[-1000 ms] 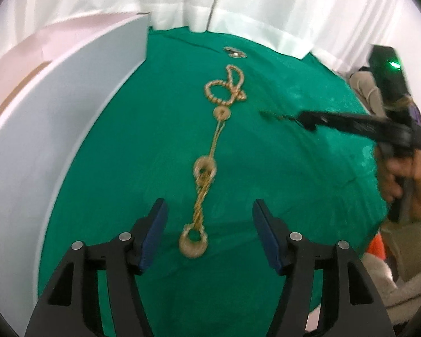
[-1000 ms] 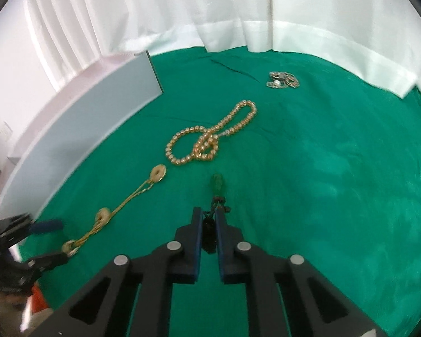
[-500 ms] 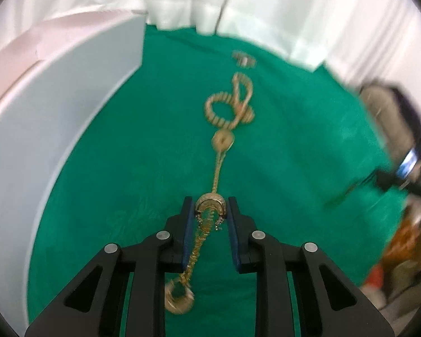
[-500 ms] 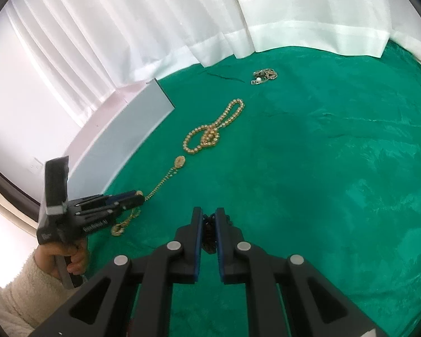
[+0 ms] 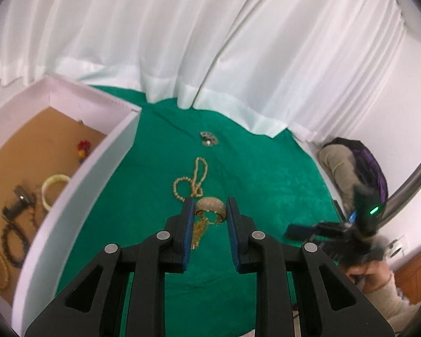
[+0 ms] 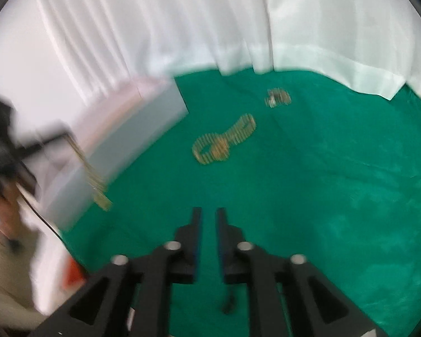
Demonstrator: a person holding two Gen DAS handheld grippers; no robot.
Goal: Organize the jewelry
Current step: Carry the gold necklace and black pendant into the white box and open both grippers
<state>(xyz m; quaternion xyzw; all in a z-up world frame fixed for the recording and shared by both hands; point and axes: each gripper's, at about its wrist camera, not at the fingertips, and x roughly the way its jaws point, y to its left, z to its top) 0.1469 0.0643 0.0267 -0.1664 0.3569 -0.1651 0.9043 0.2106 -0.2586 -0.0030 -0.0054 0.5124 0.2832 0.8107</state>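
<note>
My left gripper [image 5: 209, 207] is shut on a gold ring-and-chain necklace [image 5: 210, 209], lifted above the green cloth; its chain hangs down [image 5: 198, 233] and shows blurred in the right wrist view [image 6: 94, 179]. A gold bead necklace [image 5: 192, 181] [image 6: 224, 143] and a small silver piece [image 5: 208, 138] [image 6: 278, 98] lie on the cloth. My right gripper [image 6: 209, 213] has its jaws slightly apart with nothing between them; a small dark item [image 6: 228, 304] lies on the cloth below it.
A white box [image 5: 78, 196] with a brown floor stands at the left, holding bangles [image 5: 53, 186], dark bead bracelets [image 5: 12, 238] and a red piece [image 5: 82, 147]. White curtains hang behind. The right gripper [image 5: 322, 229] is at the table's right edge.
My left gripper has lifted the gold ring-and-chain necklace off the cloth. My right gripper no longer holds the dark beaded piece and its jaws have parted slightly.
</note>
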